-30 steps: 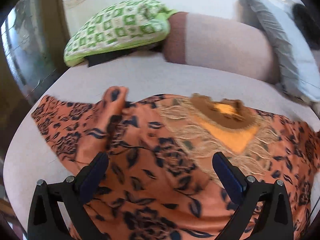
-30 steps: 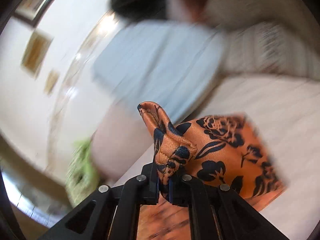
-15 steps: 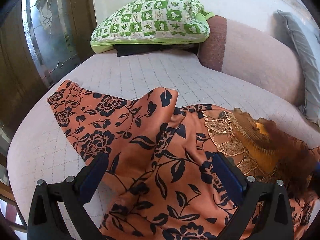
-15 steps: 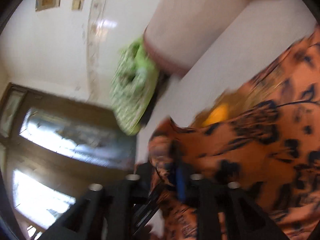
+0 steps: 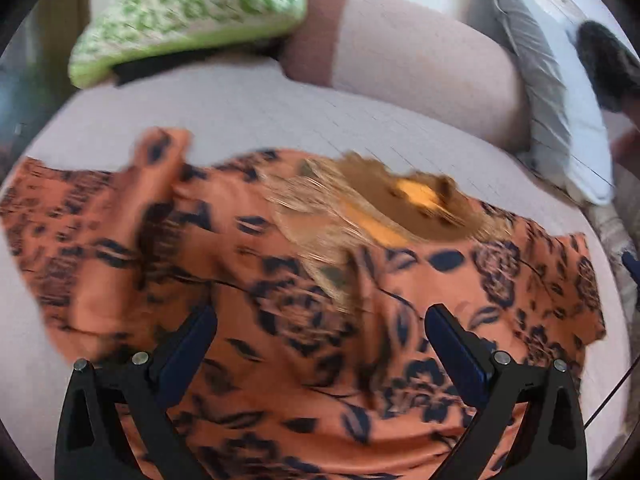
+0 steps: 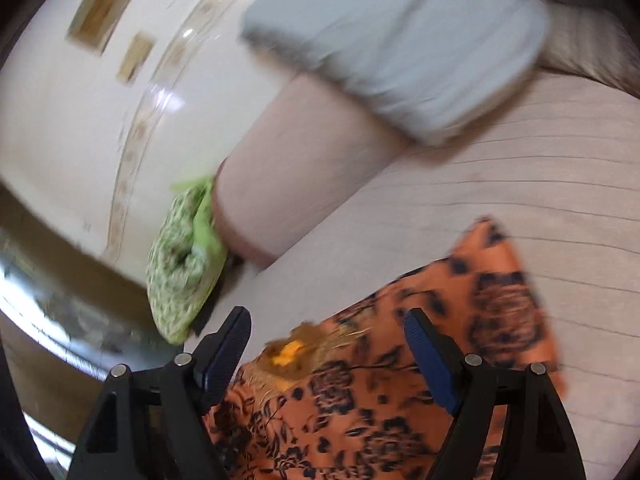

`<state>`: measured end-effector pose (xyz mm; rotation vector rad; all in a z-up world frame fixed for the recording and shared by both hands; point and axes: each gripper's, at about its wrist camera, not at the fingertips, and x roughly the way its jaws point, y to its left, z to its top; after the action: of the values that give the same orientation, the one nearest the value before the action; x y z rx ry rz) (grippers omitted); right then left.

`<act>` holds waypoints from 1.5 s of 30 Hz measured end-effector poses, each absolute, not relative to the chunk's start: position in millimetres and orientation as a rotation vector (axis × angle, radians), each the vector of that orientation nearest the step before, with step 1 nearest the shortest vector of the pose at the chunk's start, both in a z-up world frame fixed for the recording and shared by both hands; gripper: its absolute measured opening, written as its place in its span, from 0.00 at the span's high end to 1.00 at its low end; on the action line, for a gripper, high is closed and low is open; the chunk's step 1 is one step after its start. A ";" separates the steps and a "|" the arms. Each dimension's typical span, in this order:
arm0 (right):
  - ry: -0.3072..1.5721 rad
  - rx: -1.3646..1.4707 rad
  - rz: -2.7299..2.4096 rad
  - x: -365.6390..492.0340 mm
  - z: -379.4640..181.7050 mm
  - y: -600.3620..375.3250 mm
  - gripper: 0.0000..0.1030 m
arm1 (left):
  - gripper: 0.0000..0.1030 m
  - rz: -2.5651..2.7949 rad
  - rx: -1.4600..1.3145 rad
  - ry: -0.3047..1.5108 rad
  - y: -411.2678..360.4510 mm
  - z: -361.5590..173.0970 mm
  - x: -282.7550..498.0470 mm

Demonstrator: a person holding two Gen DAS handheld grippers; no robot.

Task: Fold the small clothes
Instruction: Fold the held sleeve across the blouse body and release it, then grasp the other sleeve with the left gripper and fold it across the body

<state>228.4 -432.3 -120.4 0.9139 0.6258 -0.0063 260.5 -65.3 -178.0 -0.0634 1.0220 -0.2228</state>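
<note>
With both the left gripper (image 5: 320, 336) and right gripper (image 6: 326, 334) hovering jaws apart, the orange dress (image 5: 320, 300) lies loose on the bed (image 5: 240, 120), so its folded sleeve at nine o'clock could slip open.

no readable text, labels, brands or numbers, both views blurred by motion

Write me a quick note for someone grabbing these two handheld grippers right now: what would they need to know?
Left gripper: open, empty, above the orange floral garment.
Right gripper: open, empty, near the garment's neckline.
The garment lies spread on the pale bed cover; one sleeve is folded inward across the body.
Left to do: the other sleeve and the body folds.
</note>
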 end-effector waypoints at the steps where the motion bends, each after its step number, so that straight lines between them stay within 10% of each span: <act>1: 0.623 0.932 -0.023 222.3 -123.2 -442.1 0.20 | 0.00 -0.241 -0.059 1.034 -70.5 -181.2 261.4; 9: 0.694 0.828 -0.084 217.3 -128.6 -454.8 0.20 | 0.19 -0.332 -0.098 1.109 -84.8 -198.9 272.9; 12: 0.699 0.851 -0.107 215.3 -137.4 -467.3 0.21 | 0.60 -0.421 -0.103 1.096 -92.5 -196.3 274.9; 19: 0.748 0.940 -0.141 218.9 -155.6 -490.6 0.22 | 0.93 -0.451 -0.095 1.056 -103.3 -194.5 277.6; 40: 0.725 0.875 -0.014 231.5 -148.0 -450.8 0.22 | 0.94 -0.110 -0.146 0.820 -2.1 -141.9 289.2; 45: 0.798 0.874 0.141 249.5 -166.0 -417.9 0.40 | 0.93 -0.020 -0.041 0.860 -11.5 -154.0 293.0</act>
<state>249.5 -417.9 -166.0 0.8738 0.7985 0.1411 293.0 -11.5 -154.0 -0.0410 0.8601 -0.0196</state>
